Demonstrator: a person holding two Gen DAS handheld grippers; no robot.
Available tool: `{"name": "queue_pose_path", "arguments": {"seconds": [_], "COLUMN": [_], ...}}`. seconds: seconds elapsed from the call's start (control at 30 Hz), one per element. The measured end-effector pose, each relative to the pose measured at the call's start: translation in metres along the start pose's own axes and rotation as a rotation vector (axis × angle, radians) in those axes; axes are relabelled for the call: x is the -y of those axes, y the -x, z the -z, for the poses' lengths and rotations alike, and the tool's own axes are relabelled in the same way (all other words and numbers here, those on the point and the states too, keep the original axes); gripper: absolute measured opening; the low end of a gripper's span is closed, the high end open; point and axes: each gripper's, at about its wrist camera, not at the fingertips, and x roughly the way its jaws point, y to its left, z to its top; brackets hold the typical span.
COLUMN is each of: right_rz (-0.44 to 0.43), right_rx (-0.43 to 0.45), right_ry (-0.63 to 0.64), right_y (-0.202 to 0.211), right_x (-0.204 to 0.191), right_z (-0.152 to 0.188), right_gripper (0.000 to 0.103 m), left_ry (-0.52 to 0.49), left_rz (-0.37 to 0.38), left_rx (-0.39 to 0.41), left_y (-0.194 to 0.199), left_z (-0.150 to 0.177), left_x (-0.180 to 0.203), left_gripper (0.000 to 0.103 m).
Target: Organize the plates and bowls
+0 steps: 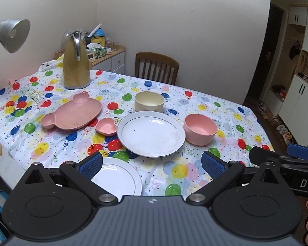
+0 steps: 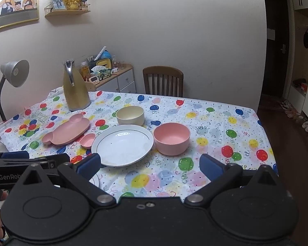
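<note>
Nothing looks sorted yet: all 6 dishes lie spread singly over the balloon-print tablecloth [image 2: 205, 123], none stacked or nested, so by my reading the task is at its very start and every grouping is still to do. The left gripper [image 1: 152, 164] hangs above the near edge of the table with its blue pads spread wide and nothing between them; the right gripper [image 2: 149, 164] is likewise spread wide and empty, beside it at the same edge. Nearest, just under the left gripper, lies a white plate [image 1: 117, 176] with a thin rim line, partly hidden by the left finger. Beyond it, in the middle, sits a larger white plate [image 2: 122, 144], glossy and apparently clean. Just right of that plate stands a pink bowl [image 2: 172, 141], upright and empty; behind the plate stands a cream bowl [image 2: 130, 115], also upright and empty. To the left are a small pink heart-shaped dish [image 1: 106, 126], very close to the large plate's rim, and a pink bear-shaped divided plate [image 1: 71, 112] close beside the heart dish; whether they touch I cannot tell. A tall yellow jug [image 2: 75, 88] stands at the back, well apart from the dishes
</note>
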Motion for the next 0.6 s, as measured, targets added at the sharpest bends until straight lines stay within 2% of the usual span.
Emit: {"name": "queue_pose_path", "arguments": {"seconds": [0.6], "right_rz": [-0.051], "right_rx": [-0.048], "right_ry": [0.037], "right_y": [0.002], "right_x": [0.005], "right_z": [0.005], "right_gripper": [0.1], "left_ry": [0.017], "left_rz": [-0.107], "left_rx": [-0.034], "left_y": [0.018], "left_z": [0.006], "left_x": [0.01], "left_gripper": [0.103]}}
